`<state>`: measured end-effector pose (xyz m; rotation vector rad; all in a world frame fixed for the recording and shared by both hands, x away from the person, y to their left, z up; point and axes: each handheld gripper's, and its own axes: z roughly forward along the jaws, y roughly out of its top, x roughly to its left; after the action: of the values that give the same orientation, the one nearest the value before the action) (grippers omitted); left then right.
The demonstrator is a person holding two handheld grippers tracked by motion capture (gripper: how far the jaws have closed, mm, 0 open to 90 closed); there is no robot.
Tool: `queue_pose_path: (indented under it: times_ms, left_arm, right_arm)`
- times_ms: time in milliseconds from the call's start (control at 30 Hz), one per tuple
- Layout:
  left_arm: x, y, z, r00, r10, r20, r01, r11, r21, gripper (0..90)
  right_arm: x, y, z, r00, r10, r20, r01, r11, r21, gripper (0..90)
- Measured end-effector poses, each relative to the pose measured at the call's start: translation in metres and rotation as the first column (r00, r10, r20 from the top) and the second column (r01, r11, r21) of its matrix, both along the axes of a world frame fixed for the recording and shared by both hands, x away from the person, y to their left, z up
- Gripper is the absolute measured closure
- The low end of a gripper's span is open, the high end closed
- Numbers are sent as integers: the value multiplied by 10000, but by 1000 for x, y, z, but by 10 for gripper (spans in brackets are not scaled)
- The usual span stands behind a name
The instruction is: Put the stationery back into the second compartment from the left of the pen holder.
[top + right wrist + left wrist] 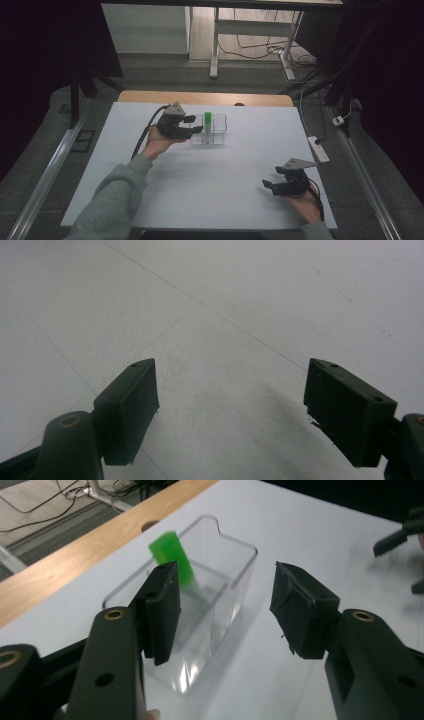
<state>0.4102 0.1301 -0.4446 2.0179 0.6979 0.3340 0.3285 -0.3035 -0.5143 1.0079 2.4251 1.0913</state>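
A clear plastic box point(220, 125) with inner compartments stands toward the far middle of the white table. A green-capped tube point(207, 120) stands upright in it. My left gripper point(196, 124) is at the box's left side, jaws open. In the left gripper view the box point(235, 570) lies between and just beyond the jaws of the left gripper point(225, 610), the right pad clearly apart from its wall, and the green tube point(172, 555) leans inside. My right gripper point(271, 179) rests near the front right, and in its own view it point(232, 405) stands open over bare table.
The white tabletop point(215, 175) has a wooden strip point(205, 97) along its far edge. A power strip point(319, 148) lies off the right edge. Desk legs and cables stand on the floor beyond. The other gripper point(400, 535) shows at the far right of the left gripper view.
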Motion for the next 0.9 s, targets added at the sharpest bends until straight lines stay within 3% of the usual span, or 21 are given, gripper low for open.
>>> queue_pose_path:
  times_ms: [333, 600, 900]
  left_arm:
    - [-46, 45, -16, 9943, 485, -948, -499, 9987, -124, 419]
    - [-94, 72, -38, 9915, 644, -1132, -681, 9972, -297, 409]
    - [-114, 83, -48, 9917, 732, -1056, -761, 9968, -235, 406]
  right_arm:
    - [-1, -1, 1, 10000, -3, 60, 3, 10000, -69, 216]
    - [-1, -1, 2, 9999, -4, 130, 3, 10000, 51, 216]
    - [-1, -2, 2, 9999, -37, 157, 37, 10000, 3, 216]
